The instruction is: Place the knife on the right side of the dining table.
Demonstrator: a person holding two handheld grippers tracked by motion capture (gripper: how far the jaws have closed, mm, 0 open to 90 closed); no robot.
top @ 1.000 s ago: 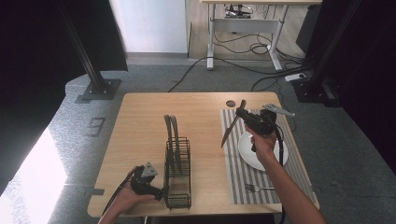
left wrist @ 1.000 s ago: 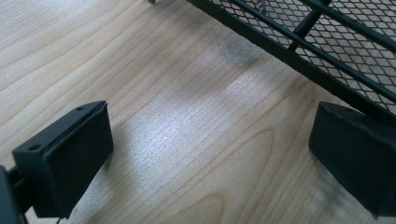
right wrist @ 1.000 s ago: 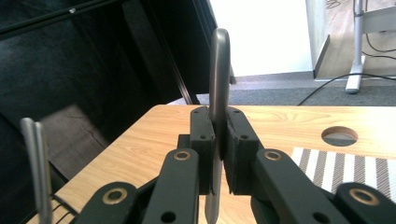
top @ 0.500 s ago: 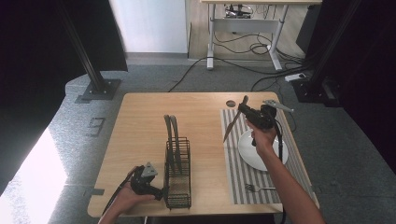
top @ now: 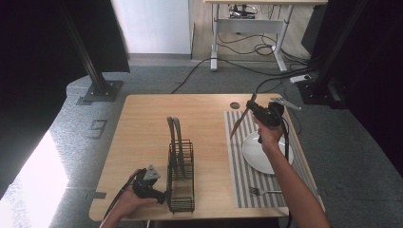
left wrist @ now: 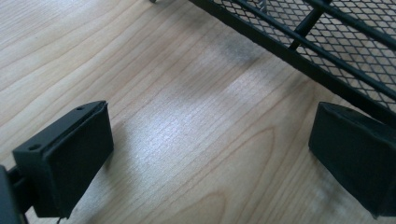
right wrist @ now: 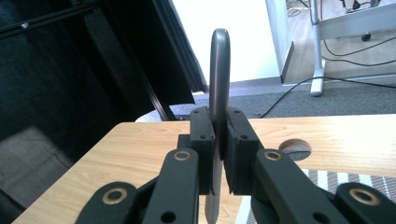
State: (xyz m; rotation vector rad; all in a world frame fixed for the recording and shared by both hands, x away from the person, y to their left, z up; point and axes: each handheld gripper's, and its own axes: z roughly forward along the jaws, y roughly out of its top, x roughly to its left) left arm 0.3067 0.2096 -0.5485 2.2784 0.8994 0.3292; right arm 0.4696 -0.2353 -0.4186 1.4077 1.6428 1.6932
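Note:
My right gripper (top: 255, 109) hovers over the far end of the striped placemat (top: 242, 180), shut on a grey metal table knife (top: 239, 124) that slants down to the left. In the right gripper view the pads of my right gripper (right wrist: 218, 149) clamp the knife (right wrist: 219, 70), which stands upright between them. My left gripper (top: 164, 195) rests low at the table's front left, right beside the black wire rack (top: 181, 183). In the left gripper view my left gripper (left wrist: 210, 158) is open over bare wood, with the rack's mesh (left wrist: 336, 42) just ahead.
A white plate (top: 259, 154) and a fork (top: 263, 191) lie on the placemat. Two dark curved pieces (top: 173, 137) stand in the rack. A round hole (top: 235, 105) sits in the wooden table (top: 142, 128) near its far edge. Cables and desk legs lie beyond the table.
My right gripper has shifted a little toward the far right with the knife still in it. The left gripper has stayed put.

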